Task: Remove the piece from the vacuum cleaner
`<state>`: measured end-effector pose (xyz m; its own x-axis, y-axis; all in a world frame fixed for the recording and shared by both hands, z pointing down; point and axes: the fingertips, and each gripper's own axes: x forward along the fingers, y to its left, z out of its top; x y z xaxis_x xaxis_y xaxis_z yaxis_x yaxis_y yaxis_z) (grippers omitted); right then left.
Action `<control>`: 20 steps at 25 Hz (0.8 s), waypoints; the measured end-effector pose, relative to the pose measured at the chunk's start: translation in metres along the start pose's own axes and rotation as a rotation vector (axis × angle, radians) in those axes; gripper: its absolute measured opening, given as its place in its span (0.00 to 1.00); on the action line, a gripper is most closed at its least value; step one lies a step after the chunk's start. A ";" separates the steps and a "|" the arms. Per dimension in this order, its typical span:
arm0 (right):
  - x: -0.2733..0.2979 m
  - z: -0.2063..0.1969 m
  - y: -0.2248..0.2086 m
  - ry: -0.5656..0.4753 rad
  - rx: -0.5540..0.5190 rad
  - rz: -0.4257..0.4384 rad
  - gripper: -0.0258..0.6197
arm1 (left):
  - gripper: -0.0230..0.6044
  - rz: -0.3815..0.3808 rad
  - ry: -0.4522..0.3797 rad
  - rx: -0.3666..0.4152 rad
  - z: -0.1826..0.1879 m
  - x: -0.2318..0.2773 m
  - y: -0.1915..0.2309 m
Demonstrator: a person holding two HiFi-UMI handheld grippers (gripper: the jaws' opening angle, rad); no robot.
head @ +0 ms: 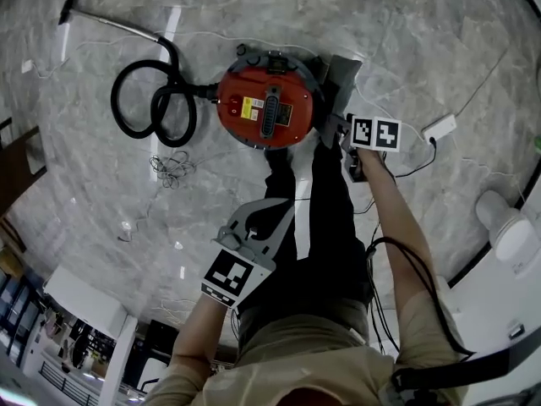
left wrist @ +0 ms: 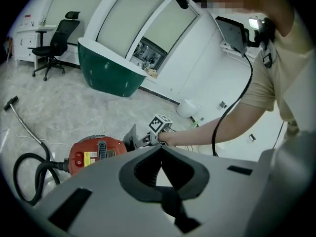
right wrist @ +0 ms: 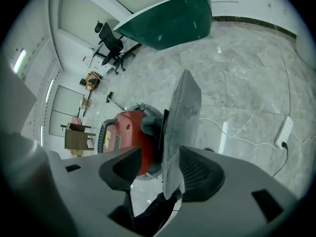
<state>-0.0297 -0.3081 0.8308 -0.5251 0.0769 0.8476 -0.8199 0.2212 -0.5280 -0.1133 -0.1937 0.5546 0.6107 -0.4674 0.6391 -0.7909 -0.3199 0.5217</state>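
Note:
A red round vacuum cleaner [head: 266, 108] [left wrist: 96, 154] [right wrist: 123, 137] sits on the marble floor. My right gripper [head: 334, 129] [right wrist: 162, 152] is at its right side. A flat grey piece [head: 342, 74] [right wrist: 180, 132] stands upright between the jaws. It leans on the right pad, and a gap separates it from the left pad, so the gripper is open. My left gripper [head: 283, 208] [left wrist: 159, 149] hovers over the person's legs, well short of the vacuum. It is shut and empty. The left gripper view shows the right gripper [left wrist: 143, 137] beside the vacuum.
A black hose [head: 152, 100] coils left of the vacuum and runs to a wand [head: 110, 24]. A loose cord tangle [head: 173, 167] lies on the floor. A white power strip [head: 439, 127] lies to the right, with a white bin [head: 507, 227] beyond. The person's black trousers [head: 313, 218] are below.

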 end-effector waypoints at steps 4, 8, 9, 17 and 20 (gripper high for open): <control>0.025 0.001 -0.013 0.006 -0.018 -0.028 0.37 | 0.03 0.014 0.015 -0.021 -0.017 0.016 0.013; 0.043 0.006 -0.022 -0.008 0.021 -0.047 0.37 | 0.03 0.030 0.027 -0.039 -0.031 0.027 0.027; 0.045 0.006 -0.024 0.000 0.020 -0.055 0.37 | 0.03 0.031 0.029 -0.048 -0.035 0.028 0.029; 0.051 -0.004 -0.035 0.104 -0.107 -0.144 0.33 | 0.03 0.021 0.058 -0.080 -0.054 0.038 0.027; 0.050 -0.007 -0.049 0.123 -0.198 -0.189 0.19 | 0.03 0.020 0.062 -0.086 -0.055 0.041 0.027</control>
<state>-0.0145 -0.3081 0.8990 -0.3262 0.1313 0.9361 -0.8336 0.4271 -0.3504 -0.1077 -0.1761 0.6263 0.5982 -0.4200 0.6825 -0.7983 -0.2377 0.5534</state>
